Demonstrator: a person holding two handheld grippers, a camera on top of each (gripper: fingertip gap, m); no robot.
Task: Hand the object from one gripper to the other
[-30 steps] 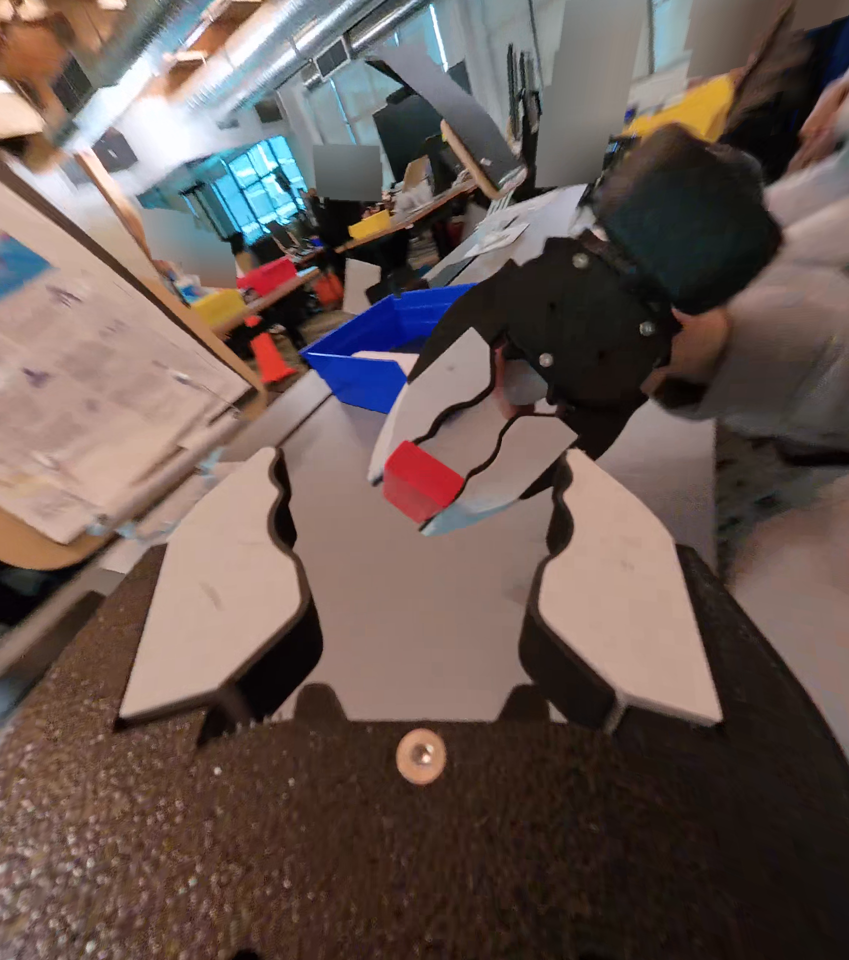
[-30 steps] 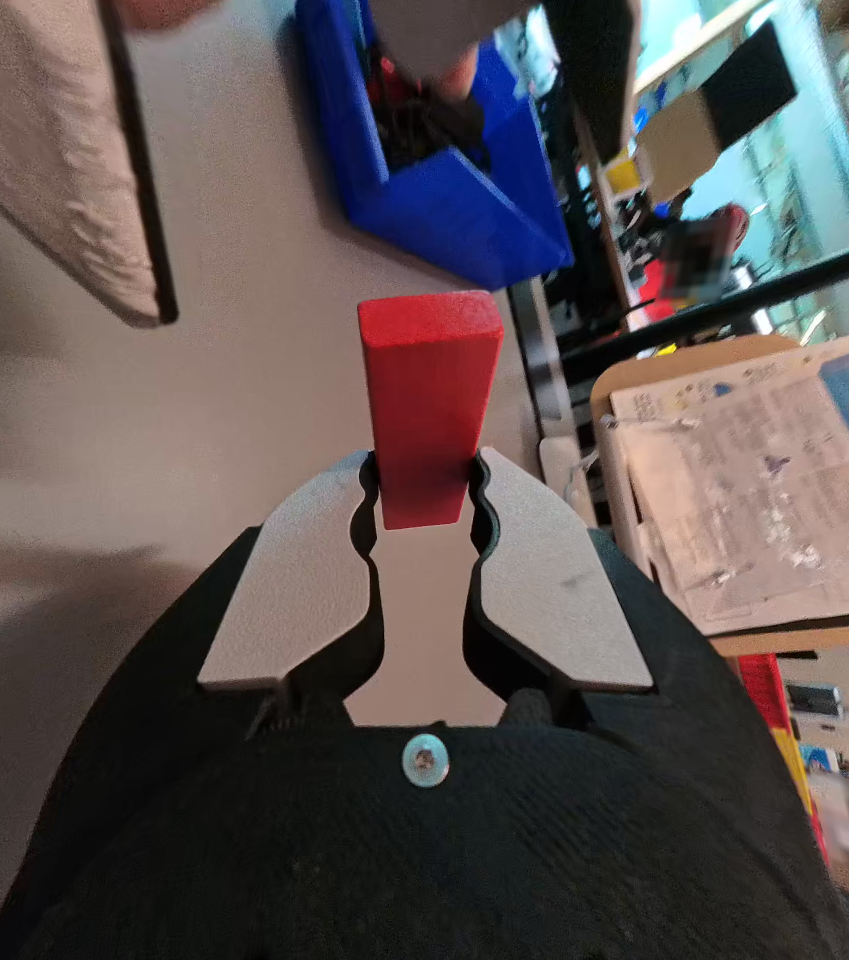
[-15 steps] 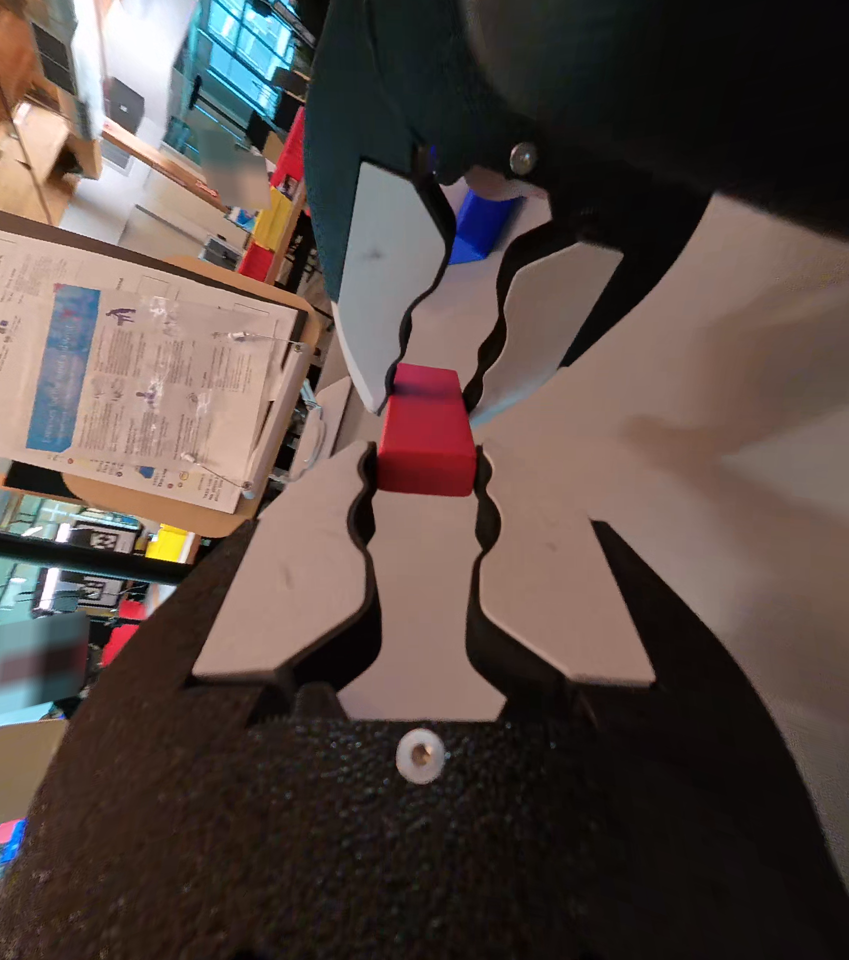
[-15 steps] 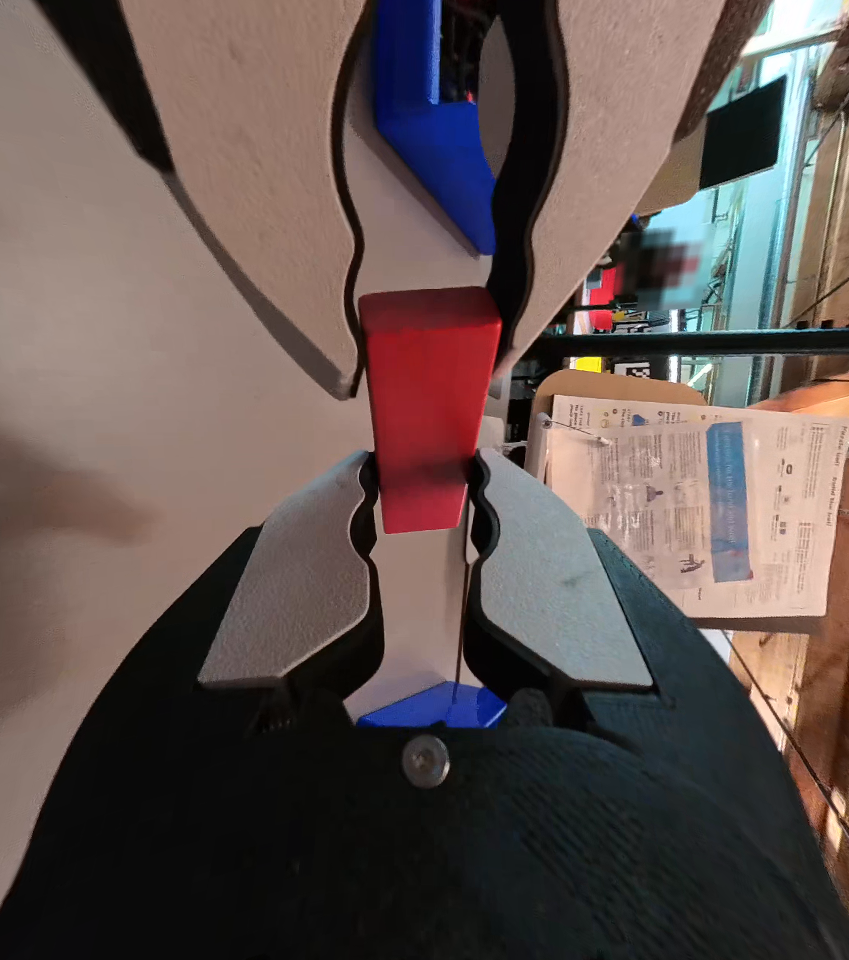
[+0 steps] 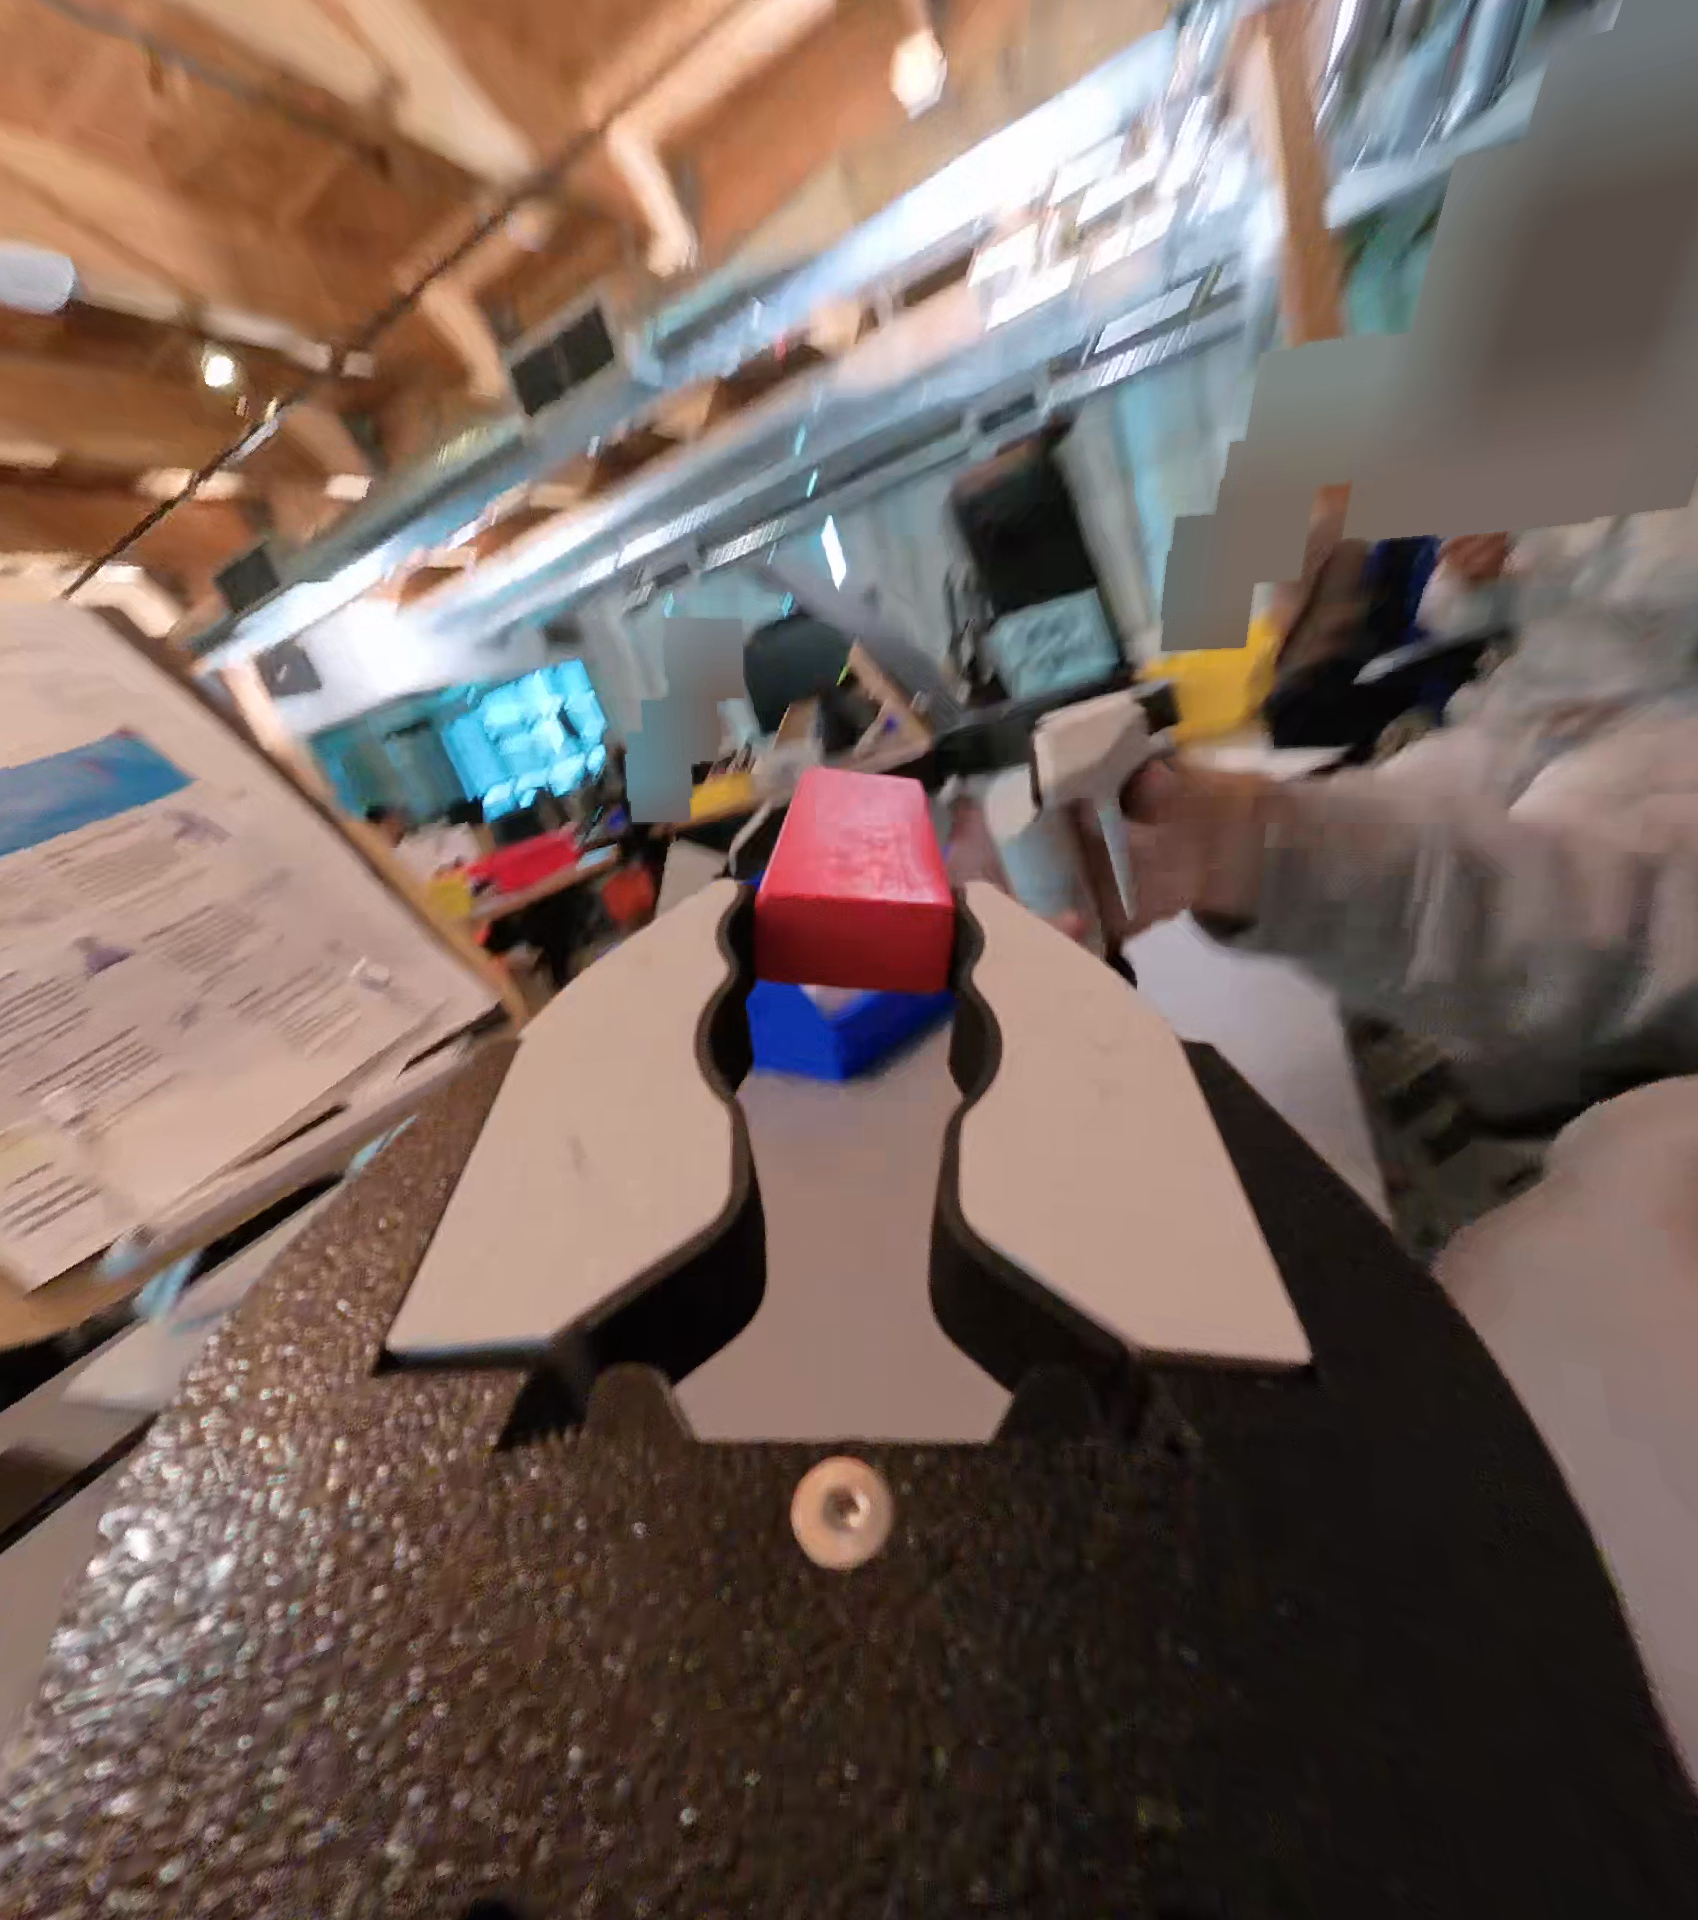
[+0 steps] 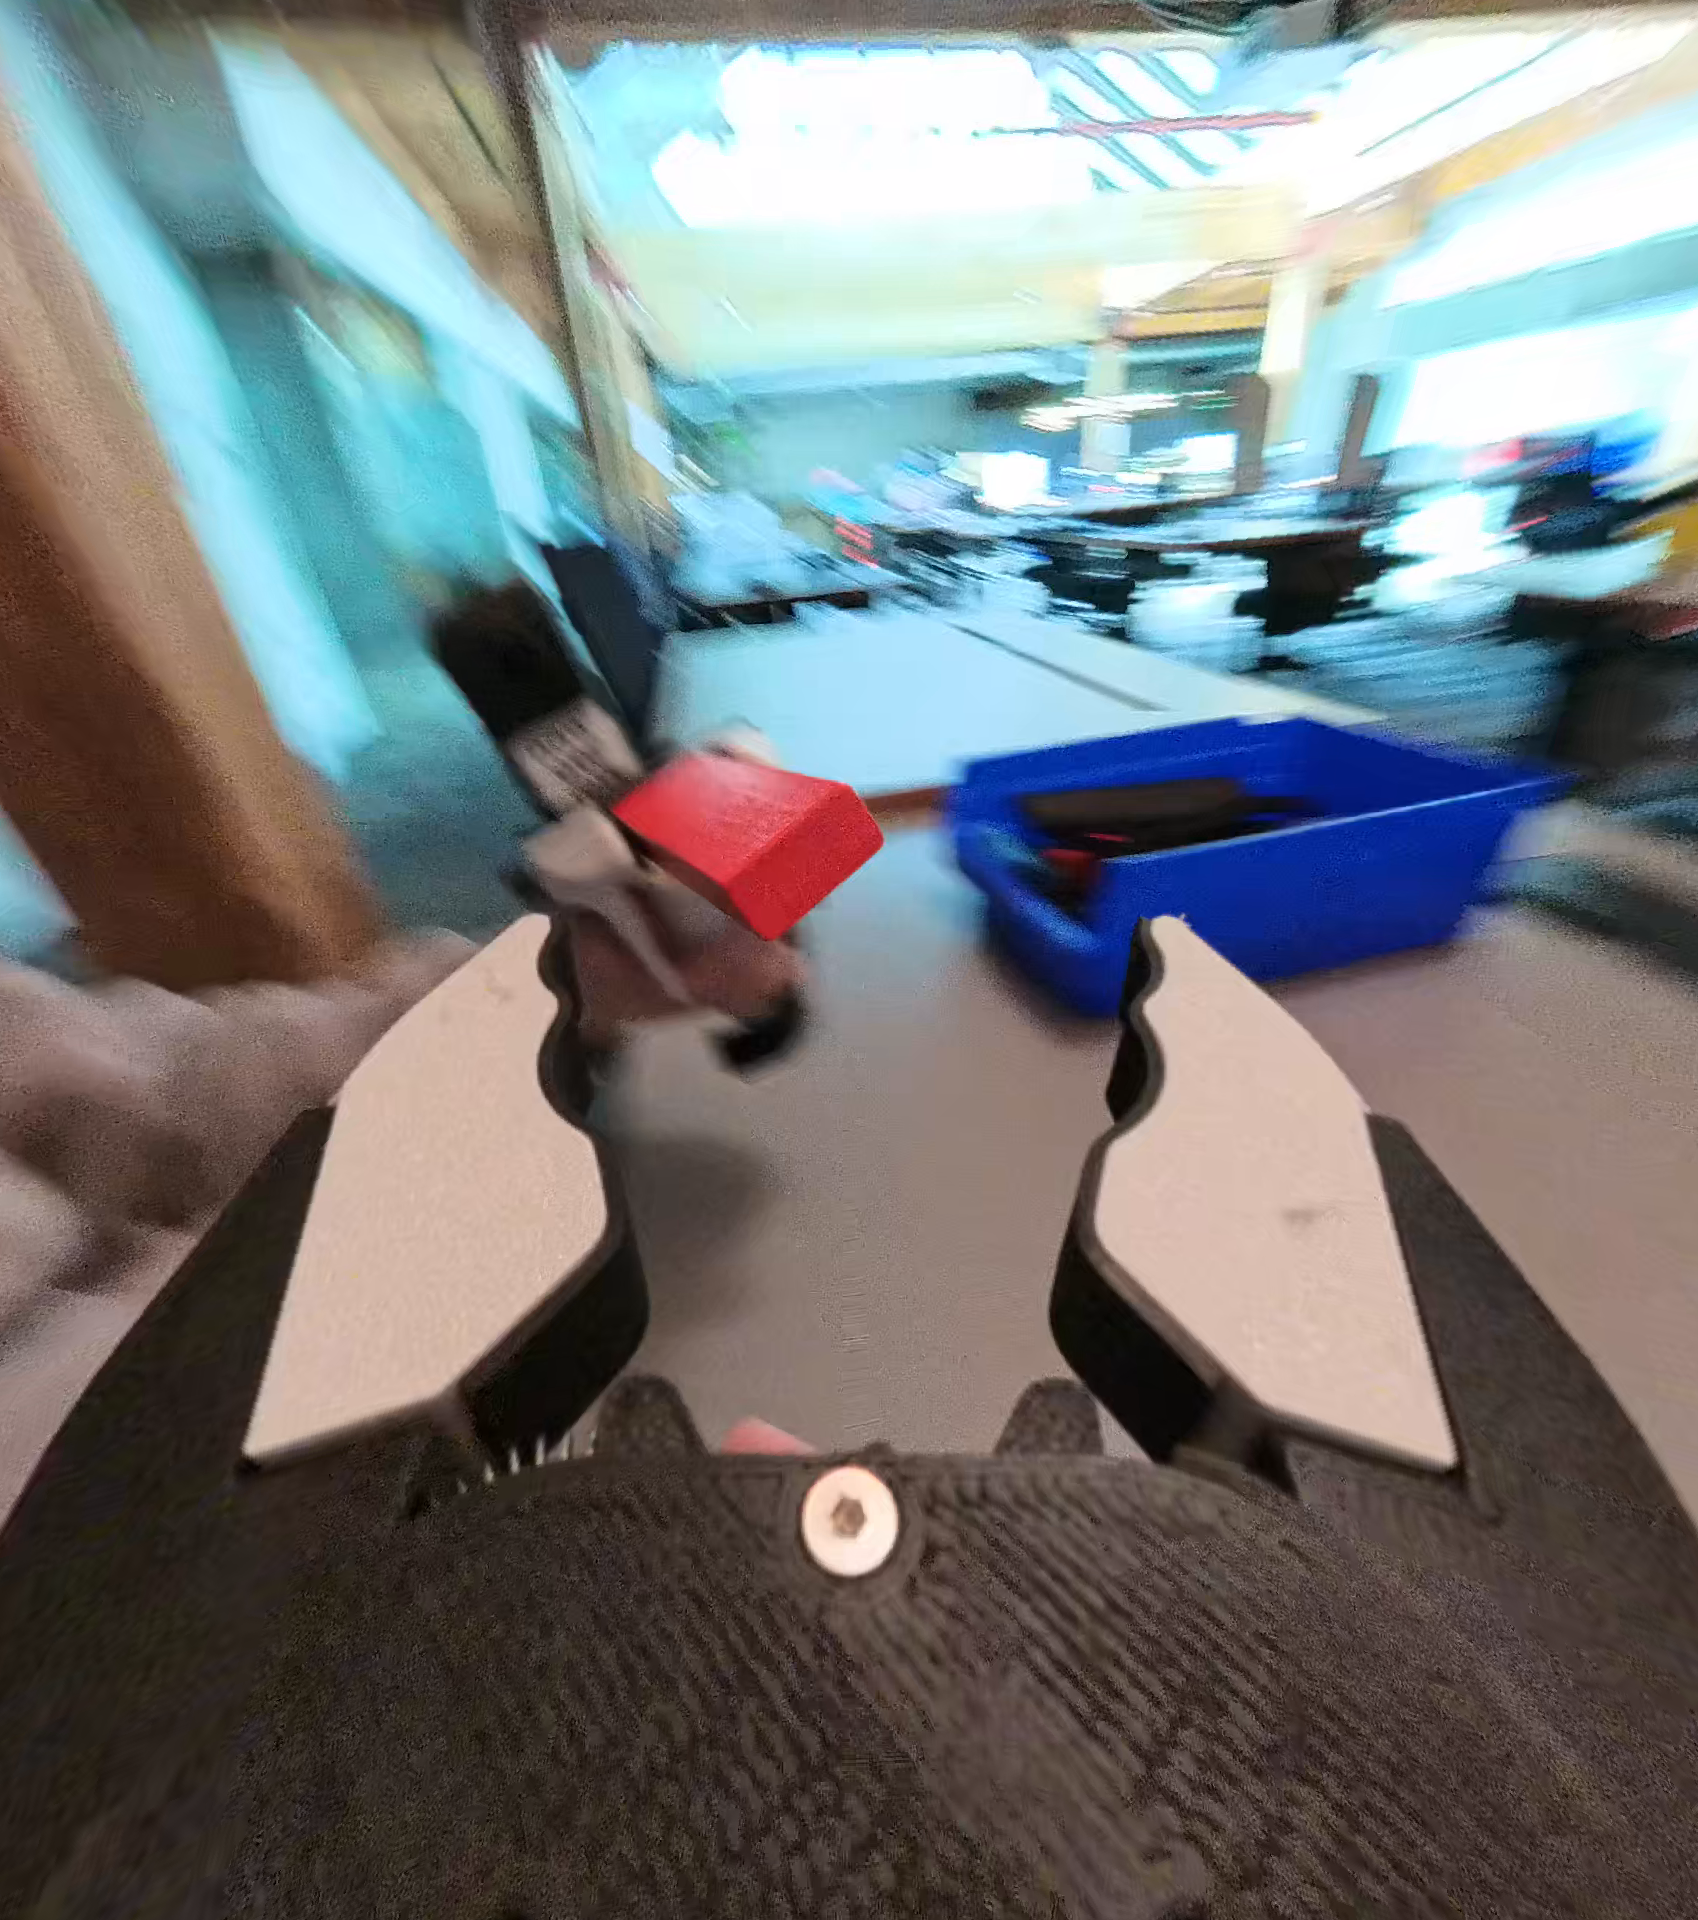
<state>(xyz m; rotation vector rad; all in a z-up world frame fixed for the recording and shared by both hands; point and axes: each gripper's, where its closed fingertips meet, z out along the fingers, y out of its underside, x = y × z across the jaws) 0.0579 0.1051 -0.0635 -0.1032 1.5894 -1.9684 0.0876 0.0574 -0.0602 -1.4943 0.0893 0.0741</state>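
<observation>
A red wooden block [image 5: 855,888] sits clamped between the tips of my left gripper [image 5: 850,935], which is shut on it and holds it in the air. My right gripper [image 6: 850,987] is open and empty. In the right wrist view the red block [image 6: 751,852] shows ahead and slightly left, held by the blurred left gripper [image 6: 616,894]. In the left wrist view the right gripper [image 5: 1084,758] shows far off at the right, in a hand with a grey sleeve. The two grippers are apart.
A blue bin [image 6: 1240,842] with dark items inside stands on the grey table [image 6: 928,1195], ahead right of my right gripper; it also shows in the left wrist view [image 5: 845,1029] under the block. A clipboard with printed paper [image 5: 97,935] stands at the left.
The right gripper let go of the red block, opened wide and pulled back. The left gripper keeps the block and has swung away with it, turning level.
</observation>
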